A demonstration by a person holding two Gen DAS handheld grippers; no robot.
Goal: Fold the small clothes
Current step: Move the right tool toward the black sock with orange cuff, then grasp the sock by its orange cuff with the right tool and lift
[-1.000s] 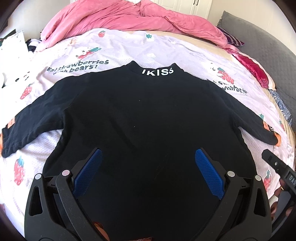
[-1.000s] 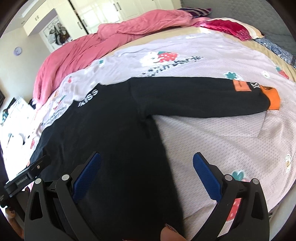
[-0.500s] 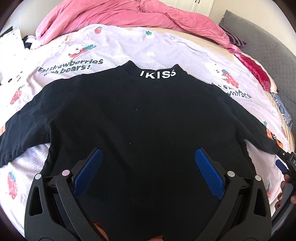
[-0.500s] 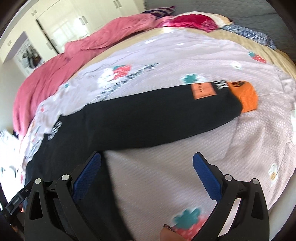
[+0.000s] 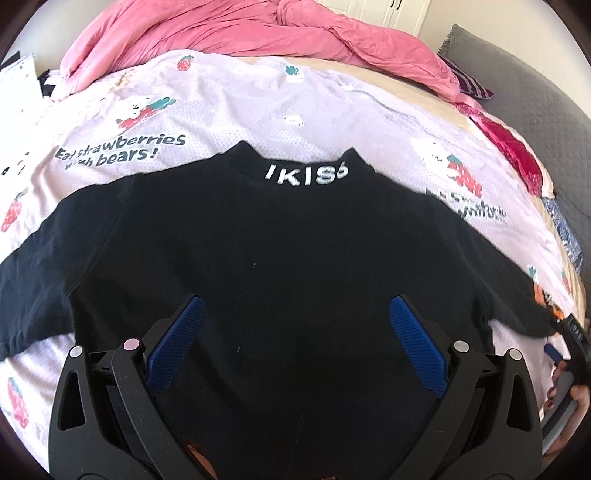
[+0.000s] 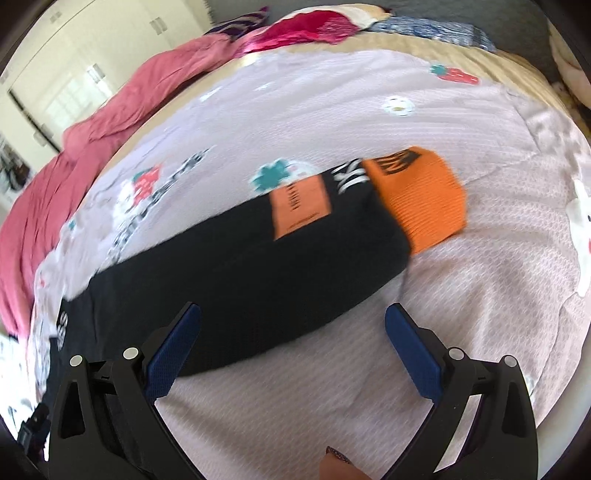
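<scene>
Left wrist view
- Garment: a black long-sleeved top is being shown lying flat on the bed, sleeves spread out to both sides, the collar lettering "IKISS" pointing away from the camera.
- Bed cover: a pale sheet printed with strawberries and bears is being covered by the top; a pink duvet is bunched along its far edge.
- Left hand-held gripper: the jaws are being held wide apart above the lower body of the top, with nothing between the blue pads.
- Right edge: part of the other hand-held gripper and a hand are being seen near the orange-cuffed sleeve end.

Right wrist view
- Sleeve: the right sleeve of the top is being shown stretched flat across the sheet, with an orange patch and an orange cuff at its far end; the picture is blurred.
- Right hand-held gripper: the jaws are being held wide open, empty; one blue pad is being seen over the sleeve's near edge, the other over bare sheet.
- Contact: whether the sleeve is being touched cannot be told.
- Background: the pink duvet and white wardrobe doors are being seen beyond.
</scene>
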